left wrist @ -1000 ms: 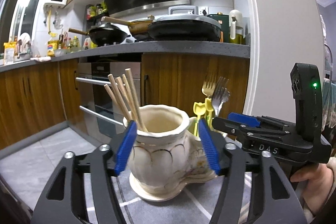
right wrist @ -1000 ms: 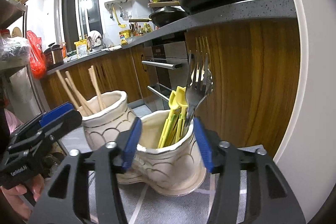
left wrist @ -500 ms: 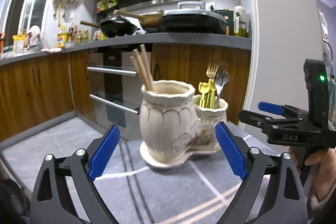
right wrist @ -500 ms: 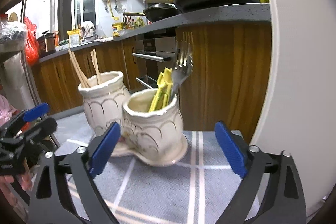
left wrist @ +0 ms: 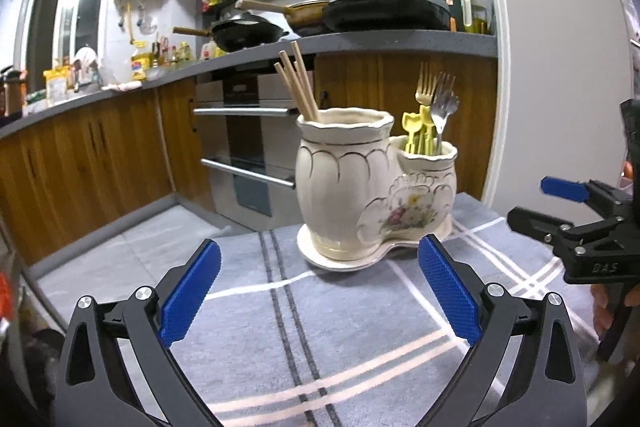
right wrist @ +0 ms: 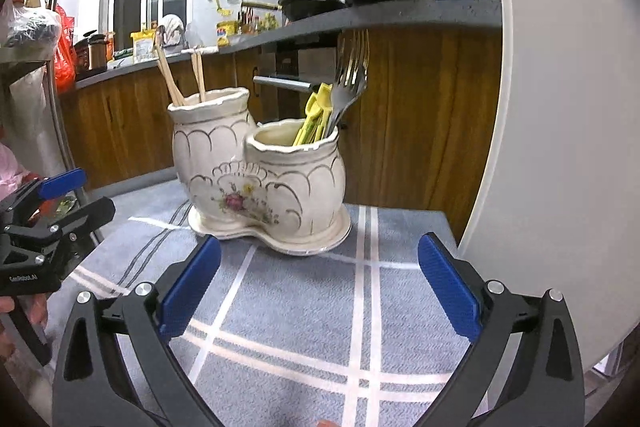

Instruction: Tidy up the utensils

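Where a second ago both tools clasped the ceramic holder (left wrist: 360, 187), the left gripper (left wrist: 320, 295) and right gripper (right wrist: 320, 291) have now drawn back, jaws spread wide and empty. The holder sits on the grey striped cloth (left wrist: 340, 327) ahead of both — two joined pots on one base. The taller pot holds the chopsticks (left wrist: 298, 83): the left view shows four, the right view only two clearly. The shorter pot holds two metal forks (left wrist: 434, 95) and the yellow utensils (right wrist: 314, 115); only the right view looks into its mouth.
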### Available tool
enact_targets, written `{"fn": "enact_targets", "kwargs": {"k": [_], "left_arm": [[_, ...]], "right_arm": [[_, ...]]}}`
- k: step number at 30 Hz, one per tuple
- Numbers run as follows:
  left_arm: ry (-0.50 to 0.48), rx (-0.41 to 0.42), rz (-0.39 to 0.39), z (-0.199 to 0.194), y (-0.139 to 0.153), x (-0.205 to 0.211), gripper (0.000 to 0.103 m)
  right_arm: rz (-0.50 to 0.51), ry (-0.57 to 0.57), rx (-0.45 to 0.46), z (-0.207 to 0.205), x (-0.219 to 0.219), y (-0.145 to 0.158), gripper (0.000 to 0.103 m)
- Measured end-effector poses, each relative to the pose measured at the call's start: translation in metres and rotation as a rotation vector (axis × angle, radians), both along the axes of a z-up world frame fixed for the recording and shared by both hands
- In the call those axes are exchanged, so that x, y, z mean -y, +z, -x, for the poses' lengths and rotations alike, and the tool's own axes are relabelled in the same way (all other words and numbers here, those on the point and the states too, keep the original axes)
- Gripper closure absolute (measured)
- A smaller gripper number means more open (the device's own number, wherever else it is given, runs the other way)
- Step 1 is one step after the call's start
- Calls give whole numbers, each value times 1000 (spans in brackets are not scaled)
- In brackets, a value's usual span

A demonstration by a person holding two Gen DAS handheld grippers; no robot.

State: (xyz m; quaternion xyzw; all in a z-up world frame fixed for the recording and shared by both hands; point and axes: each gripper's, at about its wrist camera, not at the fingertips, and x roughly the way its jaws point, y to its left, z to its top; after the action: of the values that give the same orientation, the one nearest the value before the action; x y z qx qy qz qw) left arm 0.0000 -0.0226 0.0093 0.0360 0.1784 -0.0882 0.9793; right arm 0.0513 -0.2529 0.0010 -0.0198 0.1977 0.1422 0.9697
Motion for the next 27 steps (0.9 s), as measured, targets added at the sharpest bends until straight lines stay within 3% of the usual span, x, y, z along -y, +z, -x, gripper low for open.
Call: {"fn": "enact_targets", "kwargs": {"k": [6,27], "left_arm": [[26,46,-3,2,-1,1,5],[44,63,8,0,2,3,5]], "right_arm": [[-14,-19,111,8,-2,6,6],[-3,-50,120,7,-5,4,5]]}}
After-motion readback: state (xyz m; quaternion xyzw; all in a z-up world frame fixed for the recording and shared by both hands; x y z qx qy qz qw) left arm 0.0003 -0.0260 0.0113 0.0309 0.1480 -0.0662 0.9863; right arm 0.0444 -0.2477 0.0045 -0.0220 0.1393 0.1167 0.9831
